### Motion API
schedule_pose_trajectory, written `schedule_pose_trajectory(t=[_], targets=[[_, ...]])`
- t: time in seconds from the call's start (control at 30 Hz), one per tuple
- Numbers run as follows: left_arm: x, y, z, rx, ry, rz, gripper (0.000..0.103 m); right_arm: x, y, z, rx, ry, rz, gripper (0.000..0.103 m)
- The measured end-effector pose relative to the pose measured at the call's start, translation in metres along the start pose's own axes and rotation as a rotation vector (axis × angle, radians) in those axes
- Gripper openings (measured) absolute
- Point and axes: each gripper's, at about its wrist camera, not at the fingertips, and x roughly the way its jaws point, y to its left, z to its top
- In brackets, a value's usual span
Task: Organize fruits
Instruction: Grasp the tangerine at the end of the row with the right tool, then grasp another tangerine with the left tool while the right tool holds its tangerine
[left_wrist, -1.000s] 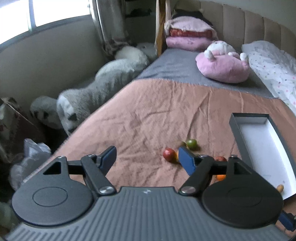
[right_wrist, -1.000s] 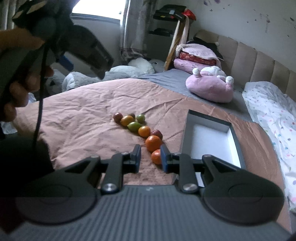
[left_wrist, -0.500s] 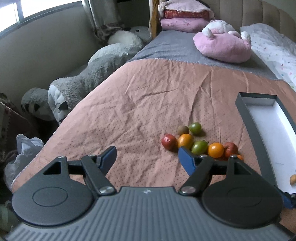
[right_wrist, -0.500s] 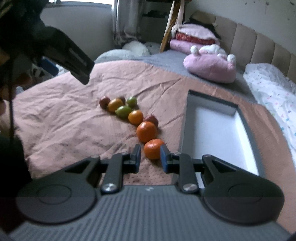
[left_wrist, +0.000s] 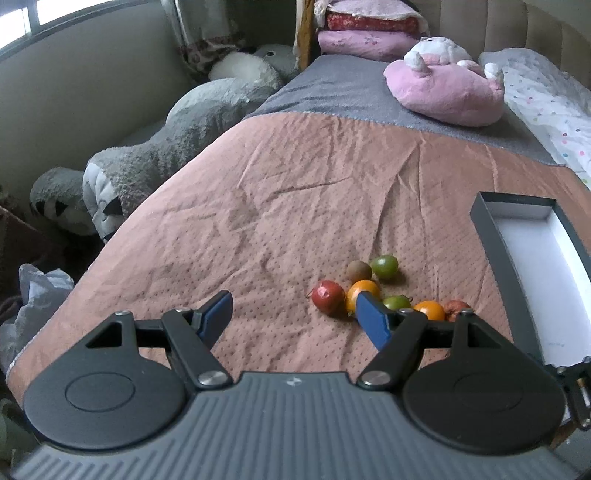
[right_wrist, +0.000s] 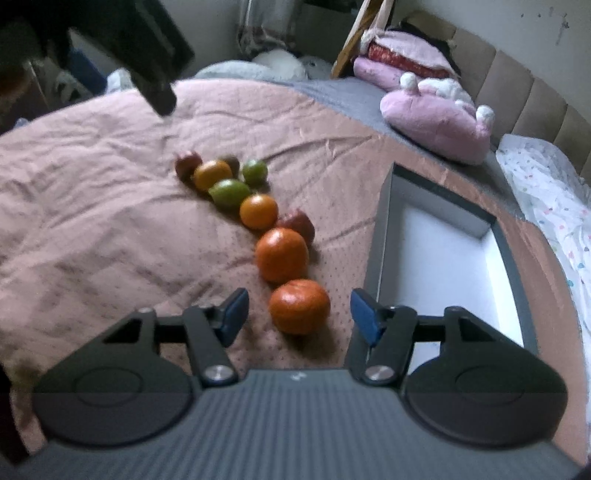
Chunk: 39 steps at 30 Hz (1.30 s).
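While the pink bedspread (right_wrist: 110, 221) fills most of both views, the open grey box (right_wrist: 384, 236) with its white floor now sits closer in the right wrist view than a second ago, both cameras having come down toward the fruit. No fruit is seen in the part of the box in view. The fruits lie in a loose line on the bedspread, just left of the box. The right gripper (right_wrist: 299, 314), nearly shut a second ago, is opening its jaws; the nearest orange fruit (right_wrist: 299, 305) lies between the fingers, untouched by either pad. The left gripper (left_wrist: 291, 314) holds its jaws wide apart and empty, as before, near the red fruit (left_wrist: 328, 297) at the line's far end. Judgement: the right side is set to pick first; sorting proper has not begun.
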Motion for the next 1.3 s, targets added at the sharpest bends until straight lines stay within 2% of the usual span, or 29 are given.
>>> schedule_pose_trajectory(t=[0.1, 0.23, 0.47, 0.7, 0.93, 1.07, 1.13, 1.3], targets=[[0.001, 0.002, -0.001, 0.000, -0.006, -0.010, 0.078, 0.003, 0.000, -0.002, -0.001, 0.011, 0.019, 0.039], [0.002, 0.009, -0.006, -0.012, -0.008, -0.021, 0.078, 0.001, 0.002, -0.004, -0.008, -0.007, 0.012, 0.038], [0.001, 0.010, -0.017, 0.002, 0.000, -0.032, 0.077, -0.023, -0.009, -0.006, 0.114, -0.046, 0.077, 0.037], [-0.004, -0.039, -0.033, 0.083, 0.025, -0.106, 0.077, -0.080, -0.015, -0.021, 0.177, -0.129, 0.121, 0.037], [0.003, -0.097, -0.047, 0.132, 0.064, -0.167, 0.076, -0.120, -0.039, -0.046, 0.224, -0.157, 0.050, 0.037], [0.014, -0.121, -0.054, 0.149, 0.091, -0.168, 0.075, -0.128, -0.056, -0.055, 0.283, -0.178, 0.027, 0.037], [0.020, -0.129, -0.055, 0.146, 0.109, -0.165, 0.066, -0.128, -0.060, -0.058, 0.304, -0.186, 0.027, 0.037], [0.040, -0.135, -0.055, 0.125, 0.138, -0.150, 0.056, -0.124, -0.061, -0.061, 0.327, -0.197, 0.039, 0.037]])
